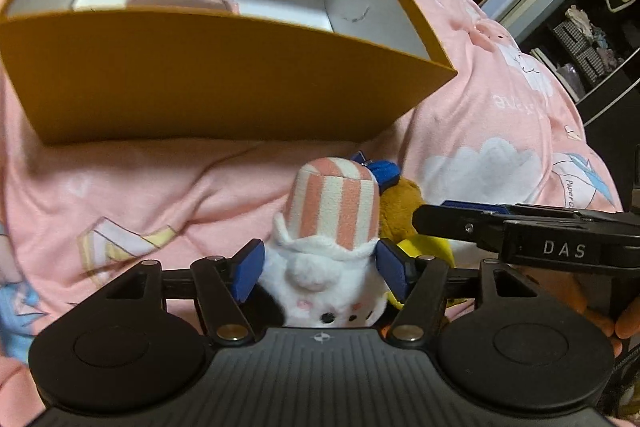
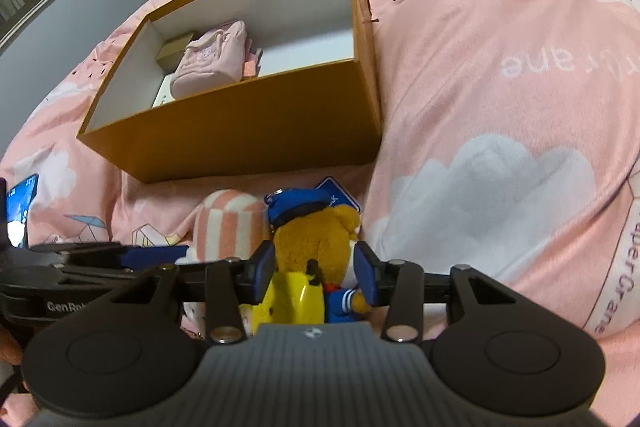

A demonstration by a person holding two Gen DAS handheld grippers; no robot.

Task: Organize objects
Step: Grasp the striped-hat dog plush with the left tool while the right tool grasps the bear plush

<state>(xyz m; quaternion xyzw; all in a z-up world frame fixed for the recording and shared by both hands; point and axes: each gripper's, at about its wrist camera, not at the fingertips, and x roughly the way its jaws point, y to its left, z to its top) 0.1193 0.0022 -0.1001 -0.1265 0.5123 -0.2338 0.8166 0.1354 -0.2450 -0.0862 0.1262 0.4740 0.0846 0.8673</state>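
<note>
A white plush with a pink-and-white striped hat (image 1: 334, 211) lies on the pink bedspread in front of an open orange box (image 1: 224, 67). My left gripper (image 1: 320, 265) is shut on the plush's white body. A brown bear plush with a blue cap (image 2: 316, 239) lies beside it, on a yellow plush (image 2: 292, 297). My right gripper (image 2: 316, 269) is shut on the bear. The striped plush (image 2: 230, 223) shows left of the bear in the right wrist view. The box (image 2: 248, 143) holds a pink folded cloth (image 2: 212, 61) and small boxes at its left end.
The pink quilt (image 2: 500, 107) bulges up on the right of the box. A lit phone (image 2: 20, 211) lies at the left edge. A blue card (image 2: 340, 197) lies behind the bear. Shelves (image 1: 592, 39) stand beyond the bed.
</note>
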